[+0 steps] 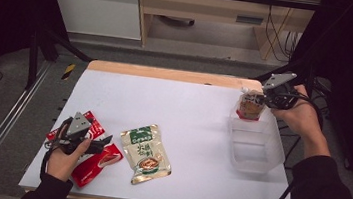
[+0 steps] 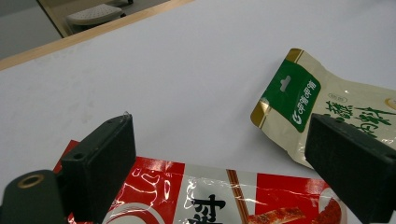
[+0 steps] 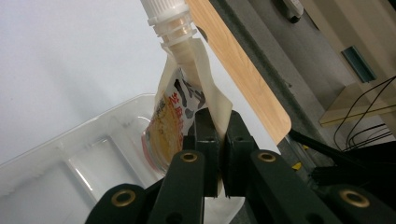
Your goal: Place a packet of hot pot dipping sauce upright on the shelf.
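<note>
Right gripper [image 3: 218, 140] clamped on a spouted pouch [image 3: 180, 107] above the clear tray's [image 1: 254, 151] far edge, left gripper [image 2: 224, 163] spread wide over a red packet [image 2: 205, 196] well left of the tray, green-topped packet [image 1: 145, 152] between

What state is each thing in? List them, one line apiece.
Spouted pouch: capped, pinched by its edge, hanging over the tub.
Clear tub: upright, nothing resting inside it.
Green-topped packet: sealed, lying flat on the table.
Red packet: lying flat under the open left gripper.
Right gripper: shut on the spouted pouch.
Left gripper: open, holding nothing.
</note>
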Action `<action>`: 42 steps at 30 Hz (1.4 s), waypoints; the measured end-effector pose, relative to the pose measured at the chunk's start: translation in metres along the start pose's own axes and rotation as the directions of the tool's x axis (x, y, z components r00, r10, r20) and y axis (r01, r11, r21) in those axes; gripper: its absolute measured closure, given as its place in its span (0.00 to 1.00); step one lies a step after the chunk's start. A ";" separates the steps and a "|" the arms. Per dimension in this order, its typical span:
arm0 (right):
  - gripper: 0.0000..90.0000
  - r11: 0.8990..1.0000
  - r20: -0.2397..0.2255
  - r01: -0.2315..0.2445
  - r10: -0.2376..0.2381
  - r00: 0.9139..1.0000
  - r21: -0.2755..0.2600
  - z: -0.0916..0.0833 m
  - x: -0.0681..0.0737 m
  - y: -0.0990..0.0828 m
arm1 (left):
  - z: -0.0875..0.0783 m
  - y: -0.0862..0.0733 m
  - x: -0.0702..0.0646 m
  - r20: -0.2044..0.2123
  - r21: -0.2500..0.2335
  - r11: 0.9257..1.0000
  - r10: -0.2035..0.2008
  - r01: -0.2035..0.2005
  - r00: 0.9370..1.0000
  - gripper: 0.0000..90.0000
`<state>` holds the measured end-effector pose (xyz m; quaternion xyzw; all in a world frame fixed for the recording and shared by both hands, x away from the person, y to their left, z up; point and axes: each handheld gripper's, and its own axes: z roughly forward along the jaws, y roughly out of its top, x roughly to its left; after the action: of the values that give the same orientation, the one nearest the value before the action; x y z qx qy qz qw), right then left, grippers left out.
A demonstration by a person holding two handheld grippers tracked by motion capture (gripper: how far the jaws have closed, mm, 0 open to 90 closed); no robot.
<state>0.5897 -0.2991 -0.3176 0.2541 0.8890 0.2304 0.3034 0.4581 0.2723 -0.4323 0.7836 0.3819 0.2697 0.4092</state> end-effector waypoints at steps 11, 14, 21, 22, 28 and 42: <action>0.97 1.000 -0.009 -0.001 0.001 1.000 0.010 0.015 0.007 -0.002 | 0.001 -0.001 0.001 0.003 0.007 1.000 -0.004 0.004 1.000 0.10; 0.97 1.000 -0.023 -0.014 0.014 1.000 -0.004 0.020 0.009 -0.003 | 0.001 -0.001 0.002 0.002 0.005 1.000 -0.007 0.007 1.000 0.10; 0.97 1.000 -0.050 -0.028 0.028 0.998 -0.003 0.035 0.015 -0.008 | 0.002 -0.001 0.001 0.003 0.009 1.000 -0.002 0.002 1.000 0.10; 0.97 0.999 -0.046 -0.034 0.034 0.998 -0.007 0.035 0.014 -0.008 | 0.002 -0.001 0.001 0.004 0.009 1.000 -0.002 0.002 1.000 0.10; 0.97 0.999 -0.058 -0.049 0.048 0.997 -0.008 0.035 0.012 -0.011 | 0.002 -0.002 0.001 0.004 0.010 1.000 -0.004 0.004 1.000 0.09; 0.79 0.991 -0.033 -0.135 0.135 0.990 0.006 0.037 0.012 -0.021 | 0.003 -0.003 0.000 0.009 0.021 1.000 -0.006 0.006 1.000 0.09</action>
<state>0.5992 -0.2981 -0.3608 0.3101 0.8752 0.2531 0.2718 0.4592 0.2722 -0.4363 0.7880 0.3851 0.2607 0.4035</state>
